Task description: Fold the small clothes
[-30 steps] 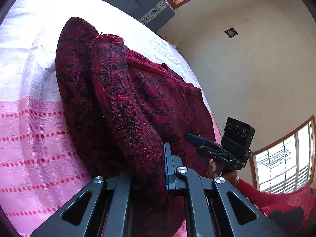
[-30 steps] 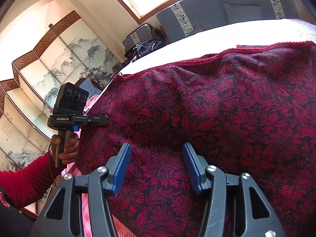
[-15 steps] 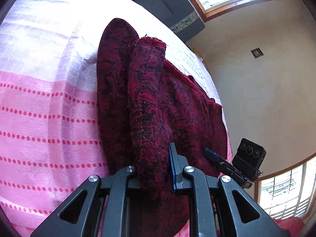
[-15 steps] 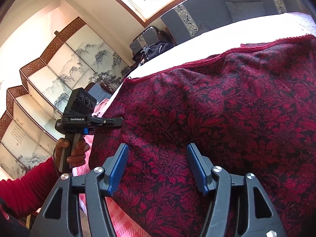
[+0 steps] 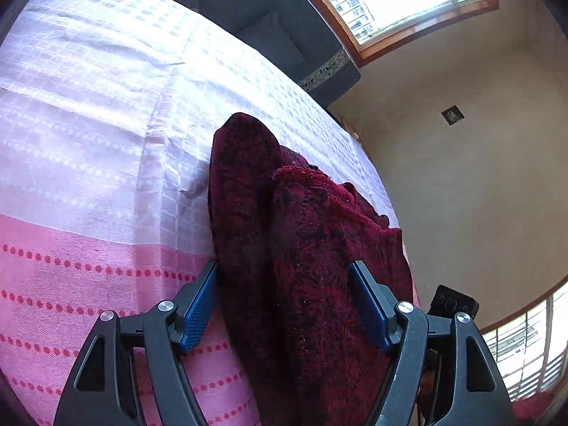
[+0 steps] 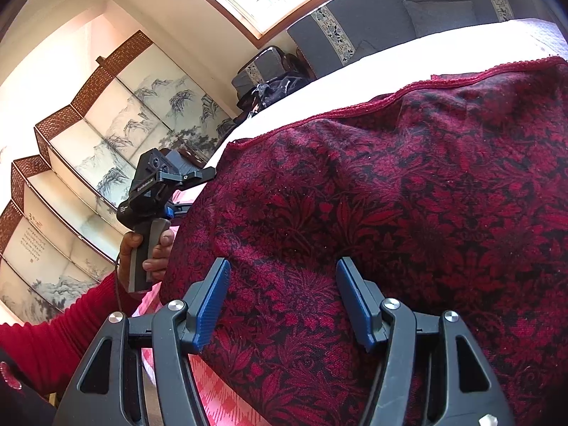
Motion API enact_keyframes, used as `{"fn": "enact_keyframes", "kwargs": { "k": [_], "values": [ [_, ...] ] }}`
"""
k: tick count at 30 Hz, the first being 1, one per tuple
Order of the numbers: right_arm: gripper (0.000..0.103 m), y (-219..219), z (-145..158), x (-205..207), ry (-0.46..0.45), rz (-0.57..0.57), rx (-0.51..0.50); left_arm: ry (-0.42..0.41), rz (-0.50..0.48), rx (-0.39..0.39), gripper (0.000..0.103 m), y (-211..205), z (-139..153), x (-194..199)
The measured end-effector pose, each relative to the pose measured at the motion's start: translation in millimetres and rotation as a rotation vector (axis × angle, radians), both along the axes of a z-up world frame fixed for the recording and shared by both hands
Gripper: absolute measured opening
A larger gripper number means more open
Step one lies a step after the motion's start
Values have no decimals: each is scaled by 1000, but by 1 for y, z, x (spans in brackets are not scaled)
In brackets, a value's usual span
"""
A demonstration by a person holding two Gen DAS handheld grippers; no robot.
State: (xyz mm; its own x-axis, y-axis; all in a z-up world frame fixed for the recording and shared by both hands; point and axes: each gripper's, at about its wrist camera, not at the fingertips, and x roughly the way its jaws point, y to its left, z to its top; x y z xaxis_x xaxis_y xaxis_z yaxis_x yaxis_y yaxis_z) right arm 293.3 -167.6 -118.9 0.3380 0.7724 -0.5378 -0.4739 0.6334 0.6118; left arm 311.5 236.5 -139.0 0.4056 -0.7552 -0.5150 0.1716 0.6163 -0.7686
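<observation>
A dark red floral knit garment [image 5: 312, 248] lies on a pink and white bed cover [image 5: 88, 142], with one edge doubled over on itself. My left gripper [image 5: 284, 301] straddles that folded edge. Its jaws are opening, the cloth sits between them, and the pads stand off it on both sides. In the right wrist view the garment [image 6: 390, 195] fills the frame, its trimmed hem toward the white cover [image 6: 355, 71]. My right gripper [image 6: 282, 291] hovers just over the cloth, jaws apart, gripping nothing. The left gripper [image 6: 193, 191] shows at the garment's left edge, held by a hand [image 6: 142, 248].
A dark sofa with a cushion [image 5: 277, 35] stands beyond the bed under a window. A painted folding screen [image 6: 106, 142] and a dark bag [image 6: 269, 81] are on the left side. A red sleeve [image 6: 53, 337] reaches in from the lower left.
The left jaws have gone from shut on the garment's fold to wide apart, letting it go, and the fold now lies lower on the bed. The right jaws spread slightly.
</observation>
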Motion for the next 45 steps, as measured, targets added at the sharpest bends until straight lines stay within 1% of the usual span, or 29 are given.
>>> {"fn": "enact_keyframes", "kwargs": {
  "k": [1,3,4,6,7,8,9,10,11,12,15,18,19,21,22,24,25,27,28,30,31,33,37,39,40,41,42,43,45],
  "values": [
    [61,1,0,0,-1,-1,-7,-13,-46,-8,73,-6,0,1],
    [62,4,2,-2,-8,0,-19,-42,-111,35,73,-16,0,0],
    [63,4,2,-2,-10,1,-22,-53,-127,51,73,-19,0,-1],
    [63,5,3,-2,-11,0,-24,-57,-123,38,72,-17,0,-1],
    [63,5,3,-2,-10,-2,-24,-47,-112,19,69,-14,0,-1],
    [63,5,3,-1,-10,-3,-24,-41,-97,-11,59,-8,0,-1],
    [64,5,3,-2,-10,-4,-25,-45,-82,-42,54,-2,0,-3],
    [64,5,3,-2,-11,-5,-24,-53,-61,-66,44,5,0,-3],
    [64,5,3,-2,-11,-6,-23,-55,-40,-79,39,10,0,-3],
    [64,5,3,-1,-11,-7,-21,-52,-37,-76,39,12,-2,-3],
    [64,5,2,-2,-12,-6,-16,-18,-69,-26,39,3,-7,0],
    [65,3,2,0,-12,-3,-11,44,-61,-33,40,3,-12,1],
    [65,2,2,0,-13,-2,-10,51,-42,-30,43,6,-12,0],
    [65,1,2,0,-14,0,-8,61,-31,-22,45,8,-11,0],
    [66,0,2,0,-14,1,-5,64,-37,-15,47,6,-11,0],
    [66,-1,2,0,-14,1,1,61,-67,11,56,-4,-6,1],
    [66,-1,2,0,-13,2,4,51,-87,23,64,-10,-4,3],
    [66,-3,1,0,-13,2,8,22,-95,66,66,-24,0,5],
    [66,-3,1,0,-14,1,9,5,-85,79,64,-28,1,6],
    [66,-3,-1,-2,-13,-1,10,-1,-65,108,37,-34,1,7],
    [66,-4,-1,-2,-13,-1,10,2,-59,126,30,-37,2,7],
    [66,-4,-1,-2,-12,0,12,2,-30,146,27,-39,9,4],
    [66,-11,2,2,24,-27,46,-39,-30,265,26,-53,32,-4],
    [60,-14,12,5,15,-40,29,-34,-25,289,26,-58,41,-6],
    [44,-15,19,8,0,-42,6,-26,-22,292,26,-59,43,-7],
    [23,-16,25,13,-10,-37,3,-26,-20,300,26,-60,46,-7],
    [16,-17,30,19,-13,-34,2,-27,-18,313,26,-62,49,-8],
    [11,-16,32,26,-6,-32,-12,-24,-15,324,25,-63,52,-8],
    [10,-11,35,40,4,-14,-41,-9,1,327,24,-66,57,-10]
  ]
}}
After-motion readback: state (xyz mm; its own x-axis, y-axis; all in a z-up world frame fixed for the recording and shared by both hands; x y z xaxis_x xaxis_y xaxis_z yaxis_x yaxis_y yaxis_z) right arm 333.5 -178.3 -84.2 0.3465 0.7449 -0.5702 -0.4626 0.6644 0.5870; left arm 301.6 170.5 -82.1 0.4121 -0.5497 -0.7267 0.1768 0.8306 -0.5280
